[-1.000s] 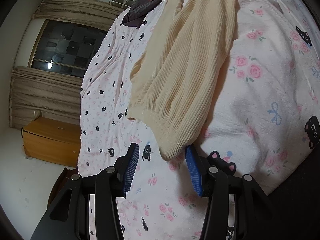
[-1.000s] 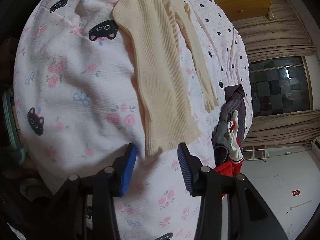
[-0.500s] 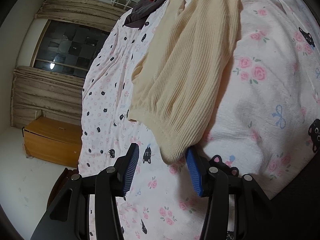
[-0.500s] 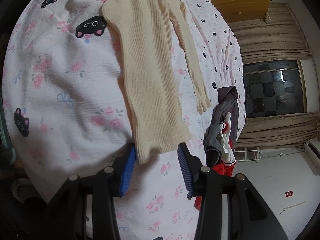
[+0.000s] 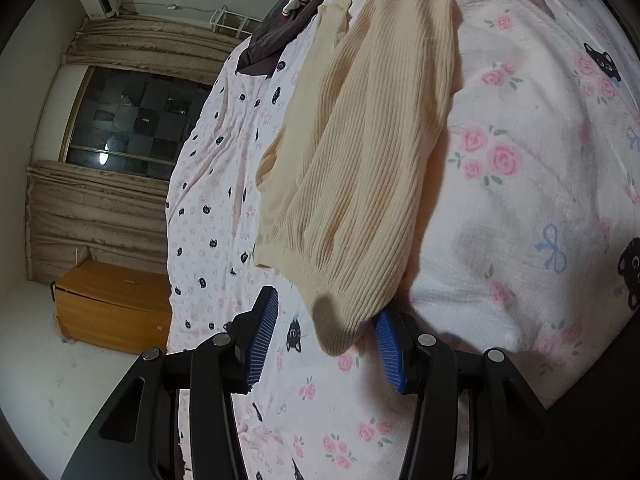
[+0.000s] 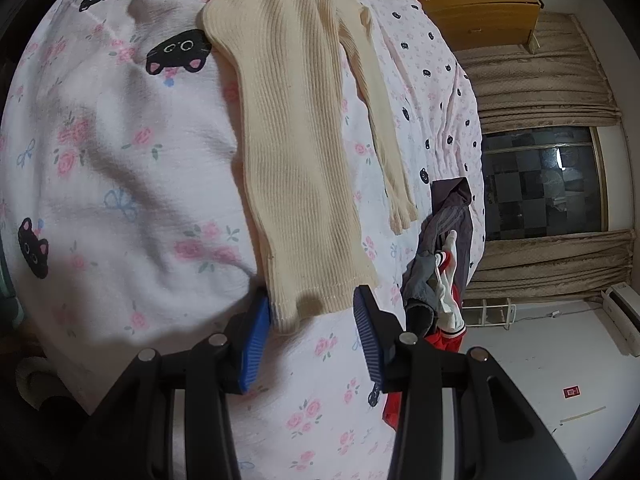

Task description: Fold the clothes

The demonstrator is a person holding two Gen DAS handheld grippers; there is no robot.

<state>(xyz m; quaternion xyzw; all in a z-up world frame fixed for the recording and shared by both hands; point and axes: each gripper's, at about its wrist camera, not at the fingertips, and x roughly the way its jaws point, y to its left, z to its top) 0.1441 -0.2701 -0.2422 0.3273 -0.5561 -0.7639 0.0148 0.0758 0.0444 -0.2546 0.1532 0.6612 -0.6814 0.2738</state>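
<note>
A cream ribbed knit sweater (image 5: 360, 168) lies stretched out on a bed with a white and pink cat-print cover (image 5: 520, 184). My left gripper (image 5: 326, 340) is open, its blue pads on either side of the sweater's near rounded corner. In the right wrist view the sweater (image 6: 292, 152) runs away from me, one sleeve (image 6: 384, 136) lying beside the body. My right gripper (image 6: 310, 328) is open, with the sweater's hem corner between its pads.
A pile of dark, grey, white and red clothes (image 6: 440, 264) lies on the bed near the right gripper; it also shows at the top of the left wrist view (image 5: 296, 12). A wooden cabinet (image 5: 108, 308) stands by the curtained window (image 5: 132, 116).
Both grippers have moved in closer to the sweater's ends; each corner now lies further between the open pads. The jaws have stayed open.
</note>
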